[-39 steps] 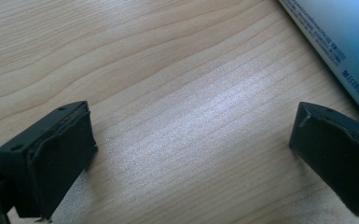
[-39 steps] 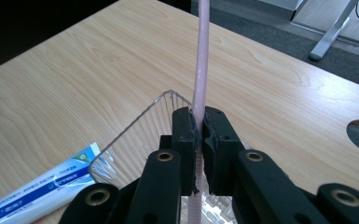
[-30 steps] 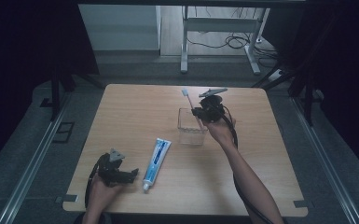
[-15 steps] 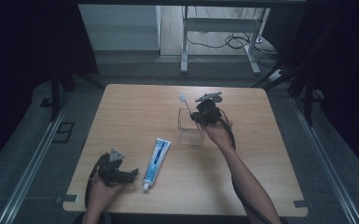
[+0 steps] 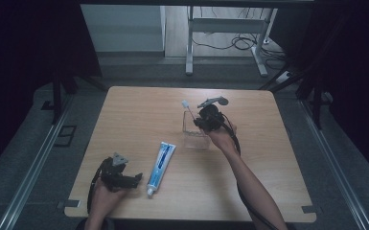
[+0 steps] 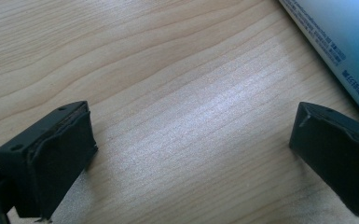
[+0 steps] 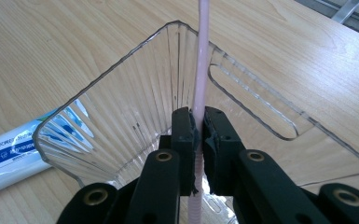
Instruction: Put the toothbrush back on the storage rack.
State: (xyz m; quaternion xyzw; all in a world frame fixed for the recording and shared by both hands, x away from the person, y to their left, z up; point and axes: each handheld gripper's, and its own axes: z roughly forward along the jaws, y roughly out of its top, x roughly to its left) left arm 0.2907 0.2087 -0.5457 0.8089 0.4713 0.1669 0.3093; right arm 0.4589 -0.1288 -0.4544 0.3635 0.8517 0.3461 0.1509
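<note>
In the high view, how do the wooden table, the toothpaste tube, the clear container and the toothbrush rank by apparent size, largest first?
1. Wooden table
2. Toothpaste tube and clear container: they look alike, so no ranking between them.
3. Toothbrush, partly hidden inside the container, so its full length is unsure.

We see a lab-like recording room: a bare wooden table (image 5: 139, 110) between floor rails (image 5: 33, 167), dark curtains (image 5: 28, 43) around, cables (image 5: 242, 43) far behind.

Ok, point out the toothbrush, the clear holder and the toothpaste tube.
toothbrush (image 7: 201, 56), right gripper view, on its pink handle above the fingers.
clear holder (image 7: 121, 116), right gripper view, on its ribbed inner wall.
toothpaste tube (image 5: 160, 162), high view, on the middle of its blue-and-white body.
</note>
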